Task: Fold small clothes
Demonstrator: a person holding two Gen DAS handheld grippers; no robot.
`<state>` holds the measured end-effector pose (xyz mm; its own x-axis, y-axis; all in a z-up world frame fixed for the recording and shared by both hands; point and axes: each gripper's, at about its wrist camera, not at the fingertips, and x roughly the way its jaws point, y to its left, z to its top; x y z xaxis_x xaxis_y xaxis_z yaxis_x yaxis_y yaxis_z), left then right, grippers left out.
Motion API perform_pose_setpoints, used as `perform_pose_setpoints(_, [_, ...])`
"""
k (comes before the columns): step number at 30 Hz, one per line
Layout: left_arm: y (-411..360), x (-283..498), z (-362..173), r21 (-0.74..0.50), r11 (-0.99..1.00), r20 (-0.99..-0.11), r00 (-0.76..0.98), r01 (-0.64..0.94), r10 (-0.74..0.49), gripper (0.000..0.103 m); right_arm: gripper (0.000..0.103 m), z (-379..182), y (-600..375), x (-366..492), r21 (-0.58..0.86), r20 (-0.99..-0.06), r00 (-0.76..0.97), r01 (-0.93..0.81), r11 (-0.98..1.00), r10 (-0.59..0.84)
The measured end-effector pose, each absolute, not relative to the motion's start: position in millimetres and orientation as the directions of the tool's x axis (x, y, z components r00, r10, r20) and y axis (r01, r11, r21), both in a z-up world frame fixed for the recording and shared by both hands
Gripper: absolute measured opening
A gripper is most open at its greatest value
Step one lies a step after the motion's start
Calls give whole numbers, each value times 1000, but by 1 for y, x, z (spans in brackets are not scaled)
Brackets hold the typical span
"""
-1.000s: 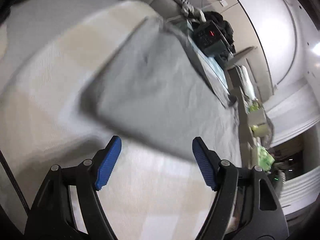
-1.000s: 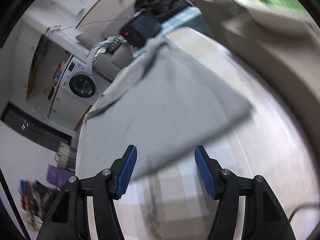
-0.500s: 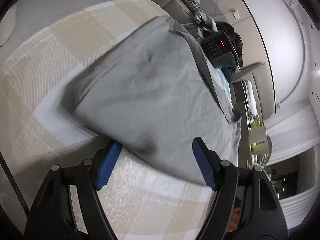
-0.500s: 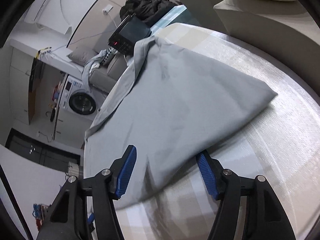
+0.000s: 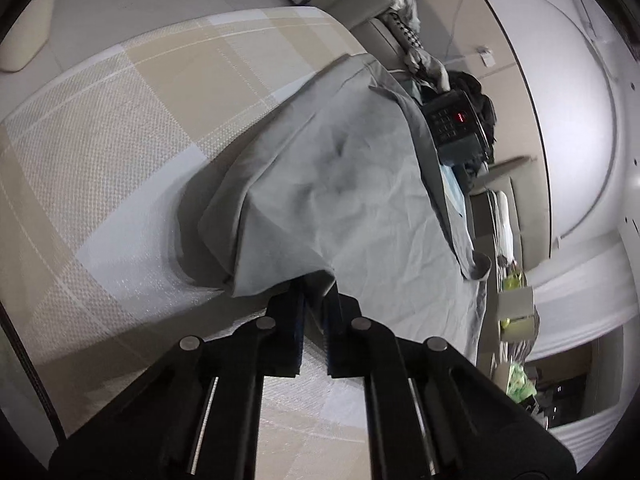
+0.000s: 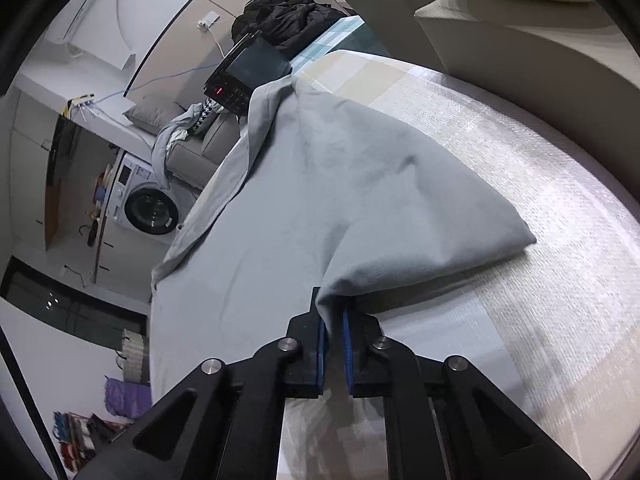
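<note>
your left claw (image 5: 315, 300) is pinched closed on the near hem of the grey shirt (image 5: 340, 184), holding a lifted tuck of cloth just above the checked worktop (image 5: 120, 128). the shirt runs straight away from the claw, its long axis pointing toward the collar (image 5: 404, 96) at the far end, beside a dark keypad device with a red display (image 5: 454, 120); the digits are too small to read. your right claw (image 6: 334, 320) is likewise clamped on the same hem (image 6: 332, 292), with the garment stretching ahead and its folded side bulging to the right. both claws sit at the near edge, so the fold likely turns on carrying this hem forward toward the collar. no brand or label is legible on the shirt.
</note>
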<state>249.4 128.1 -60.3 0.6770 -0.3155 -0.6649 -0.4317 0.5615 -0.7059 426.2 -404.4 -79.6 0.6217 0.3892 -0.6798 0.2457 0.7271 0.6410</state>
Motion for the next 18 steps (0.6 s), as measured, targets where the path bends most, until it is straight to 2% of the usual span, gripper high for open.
perform_pose_setpoints(4, [139,247,-60,-722,566,-649,672,-397,-356,3,4,-80,-404,416,654,-676,626,266,708,389])
perform_pose_setpoints(9, [142,233,-51,-685,638,-664,663,-352,-346,2,4,-75,-401,403,658,-675,621,263,706,398])
perform_pose_setpoints(18, [135,150,-44,-628,696,-699,645,-348,-309,0,3,-74,-410,322,664,-659,613,202,720,436])
